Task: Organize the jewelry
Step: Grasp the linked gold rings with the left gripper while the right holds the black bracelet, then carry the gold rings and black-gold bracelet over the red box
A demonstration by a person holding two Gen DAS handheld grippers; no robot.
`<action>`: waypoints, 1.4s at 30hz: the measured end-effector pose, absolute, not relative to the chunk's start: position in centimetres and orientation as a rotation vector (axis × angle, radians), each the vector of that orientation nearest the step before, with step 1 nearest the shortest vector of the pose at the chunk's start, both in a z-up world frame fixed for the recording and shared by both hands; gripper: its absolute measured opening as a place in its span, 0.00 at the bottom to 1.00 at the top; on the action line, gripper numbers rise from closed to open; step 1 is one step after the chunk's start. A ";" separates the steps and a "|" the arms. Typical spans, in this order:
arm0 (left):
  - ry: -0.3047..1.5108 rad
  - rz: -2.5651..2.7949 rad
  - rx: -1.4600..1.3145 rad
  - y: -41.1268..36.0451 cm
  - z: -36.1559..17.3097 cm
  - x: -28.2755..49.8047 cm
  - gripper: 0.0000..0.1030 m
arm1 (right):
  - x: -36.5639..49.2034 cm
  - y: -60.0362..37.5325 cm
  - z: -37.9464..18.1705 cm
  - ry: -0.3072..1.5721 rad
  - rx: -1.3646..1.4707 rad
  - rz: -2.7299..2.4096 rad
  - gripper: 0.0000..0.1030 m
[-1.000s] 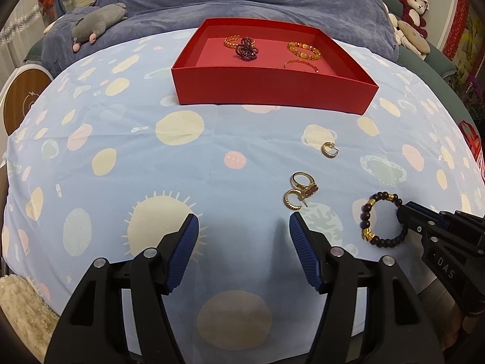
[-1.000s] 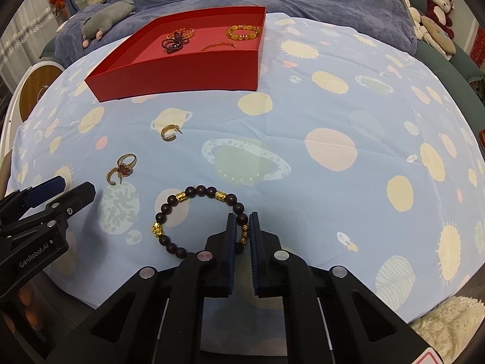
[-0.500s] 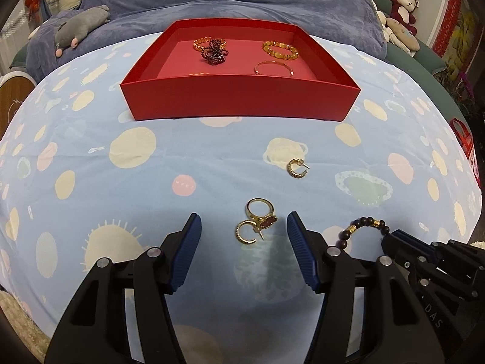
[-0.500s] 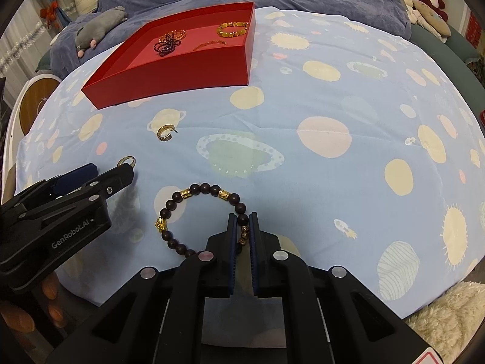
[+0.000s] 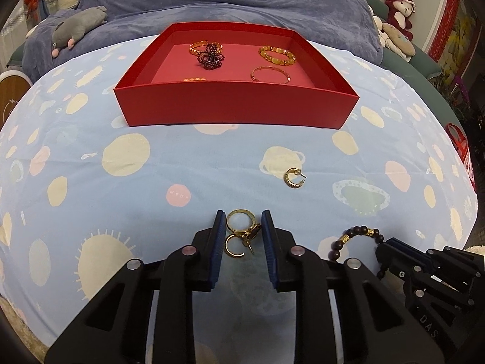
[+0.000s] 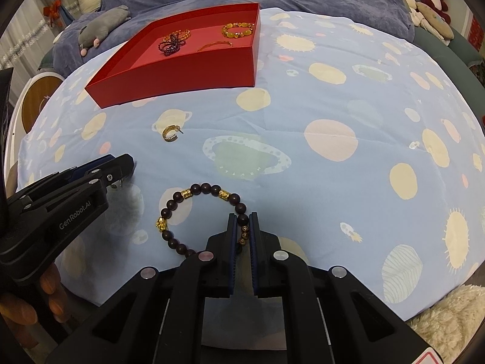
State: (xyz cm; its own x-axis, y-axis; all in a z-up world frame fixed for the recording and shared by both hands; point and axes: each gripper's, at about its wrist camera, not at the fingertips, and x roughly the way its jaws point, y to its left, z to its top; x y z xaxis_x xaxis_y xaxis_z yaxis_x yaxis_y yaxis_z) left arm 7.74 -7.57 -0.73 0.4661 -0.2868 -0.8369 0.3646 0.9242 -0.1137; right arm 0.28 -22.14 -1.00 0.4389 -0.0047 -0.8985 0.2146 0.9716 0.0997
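Observation:
A gold ring with a dark red ornament (image 5: 242,224) and a gold hoop earring (image 5: 235,247) lie on the blue spotted cloth between the fingers of my left gripper (image 5: 242,217), whose jaws have closed in around them and touch the ring's sides. My right gripper (image 6: 242,217) is shut on a dark bead bracelet with gold beads (image 6: 194,209), which still rests on the cloth; it also shows in the left wrist view (image 5: 354,236). A second gold hoop earring (image 5: 293,178) lies loose, also in the right wrist view (image 6: 170,133). The red tray (image 5: 236,109) holds several bracelets.
The tray stands at the far middle of the table (image 6: 251,57). A grey plush mouse (image 5: 75,28) and blue blanket lie behind it. Plush toys (image 5: 397,21) sit at the far right. A white fluffy rug (image 6: 448,318) lies below the table's edge.
My left gripper moved forward over the ring and hoop earring and its jaws narrowed around them. My right gripper stays shut on the bead bracelet.

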 end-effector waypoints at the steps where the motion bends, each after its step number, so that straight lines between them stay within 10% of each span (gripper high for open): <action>1: 1.011 -0.399 0.073 -7.3 -0.6 7.8 0.23 | 0.3 -22.1 -1.0 1.110 0.212 -0.134 0.07; 42: 0.877 -0.397 0.054 -6.4 10.9 19.4 0.23 | 14.7 -21.1 12.7 0.818 0.128 0.051 0.07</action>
State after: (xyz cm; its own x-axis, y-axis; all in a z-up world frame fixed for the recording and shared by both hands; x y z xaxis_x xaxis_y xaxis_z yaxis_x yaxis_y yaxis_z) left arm 19.41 -6.35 10.91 0.5716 -0.3165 -0.7570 0.3602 0.9258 -0.1150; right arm 14.71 -21.06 12.65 0.6827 0.0948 -0.7246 0.0045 0.9910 0.1338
